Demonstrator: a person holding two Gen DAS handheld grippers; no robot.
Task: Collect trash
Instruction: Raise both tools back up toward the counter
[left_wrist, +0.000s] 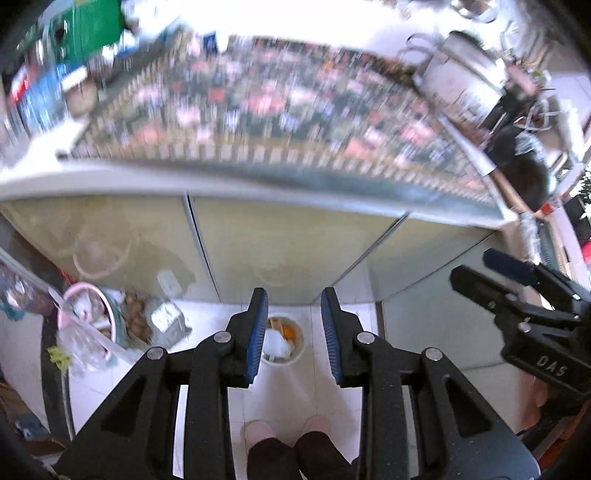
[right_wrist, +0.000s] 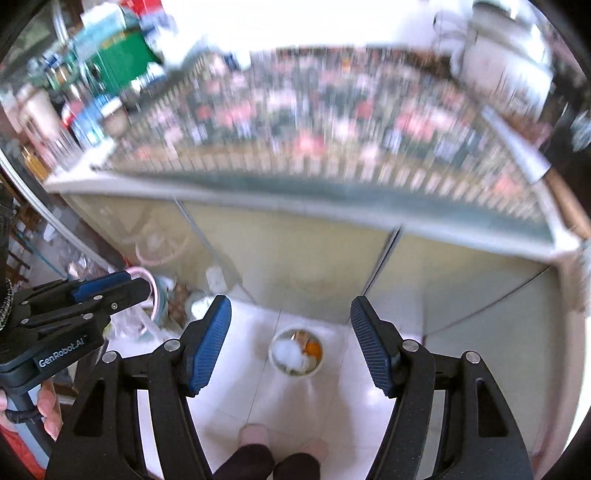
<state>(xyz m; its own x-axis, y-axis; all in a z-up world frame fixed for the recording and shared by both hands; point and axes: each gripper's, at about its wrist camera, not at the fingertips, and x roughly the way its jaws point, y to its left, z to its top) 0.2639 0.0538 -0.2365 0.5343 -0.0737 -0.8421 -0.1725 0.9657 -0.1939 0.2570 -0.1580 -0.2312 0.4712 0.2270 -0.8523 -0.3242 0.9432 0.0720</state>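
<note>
Item: 2 empty, parted grippers, left gripper (left_wrist: 294, 338) narrowly open, right gripper (right_wrist: 290, 345) wider; below, white trash bin (right_wrist: 295, 353) with waste on the floor; beyond, patterned counter (left_wrist: 280, 110); risk: blur hides remaining trash.

Only two pieces of lettering can be made out from here. White letters reading "GenRobot.AI" run along the black body of the left claw (right_wrist: 110, 291), seen at the left edge of the right wrist view. In the left wrist view the black body of the right claw (left_wrist: 476, 269) carries pale stamped characters set upside down; they look like "DAS", though the first may be a different letter. The boxes and packets at the far left of the desk (left_wrist: 258, 110), green, blue and red, surely bear print, but blur has smeared all of it past reading. The patterned cover on the desk shows no legible words either.
</note>
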